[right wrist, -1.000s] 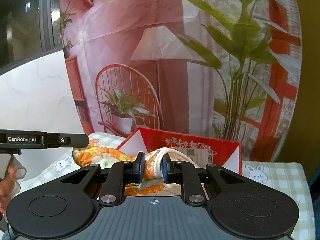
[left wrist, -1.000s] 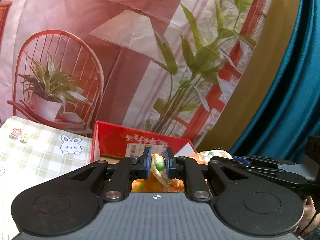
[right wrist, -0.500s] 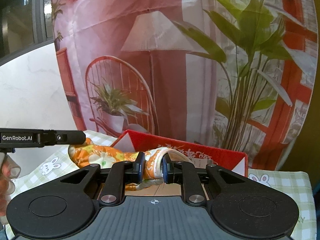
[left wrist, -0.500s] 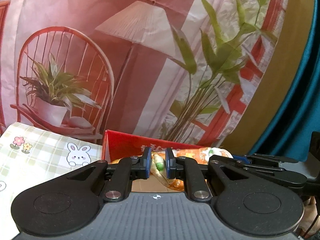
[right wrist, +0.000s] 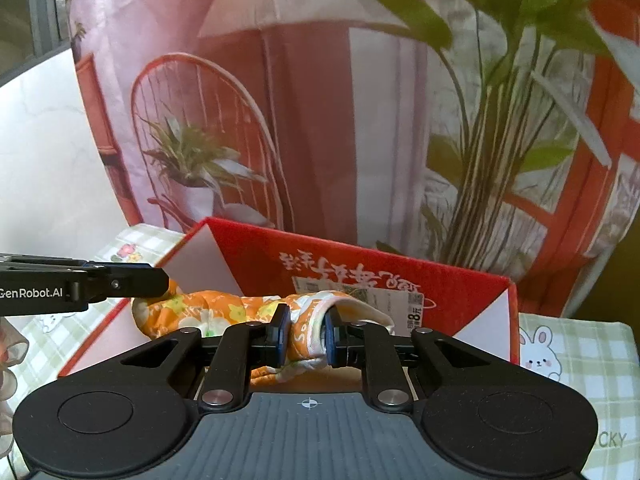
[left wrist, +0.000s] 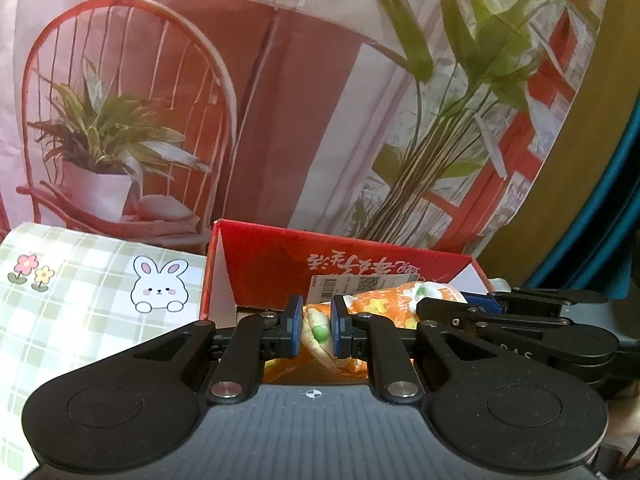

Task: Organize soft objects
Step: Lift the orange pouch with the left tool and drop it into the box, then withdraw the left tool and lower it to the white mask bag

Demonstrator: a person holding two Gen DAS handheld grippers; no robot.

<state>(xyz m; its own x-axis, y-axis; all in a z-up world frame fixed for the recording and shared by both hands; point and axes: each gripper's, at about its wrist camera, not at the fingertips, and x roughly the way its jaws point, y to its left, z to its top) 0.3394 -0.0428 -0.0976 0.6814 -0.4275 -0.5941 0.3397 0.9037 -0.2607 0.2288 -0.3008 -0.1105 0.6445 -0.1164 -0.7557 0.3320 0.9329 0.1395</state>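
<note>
An orange flowered cloth point(right wrist: 224, 310) stretches between my two grippers, over the open red cardboard box point(right wrist: 352, 270). My left gripper point(left wrist: 313, 330) is shut on one bunched end of the cloth point(left wrist: 376, 306). My right gripper point(right wrist: 303, 334) is shut on the other end, where a white trim shows. In the right wrist view the left gripper point(right wrist: 132, 282) reaches in from the left at the cloth's far end. The right gripper point(left wrist: 472, 300) shows at the right of the left wrist view. The lower part of the cloth hangs inside the box point(left wrist: 280, 264).
The box stands on a green checked tablecloth point(left wrist: 80, 304) with bunny and flower prints. A printed backdrop point(left wrist: 280, 120) with a chair, lamp and plants hangs right behind the box. Teal curtain point(left wrist: 600, 216) at the far right. A person's fingers point(right wrist: 10, 356) show at the left edge.
Both grippers have moved forward and down toward the red box, still gripping the cloth. The box now looks larger and the cloth sits lower over its opening.
</note>
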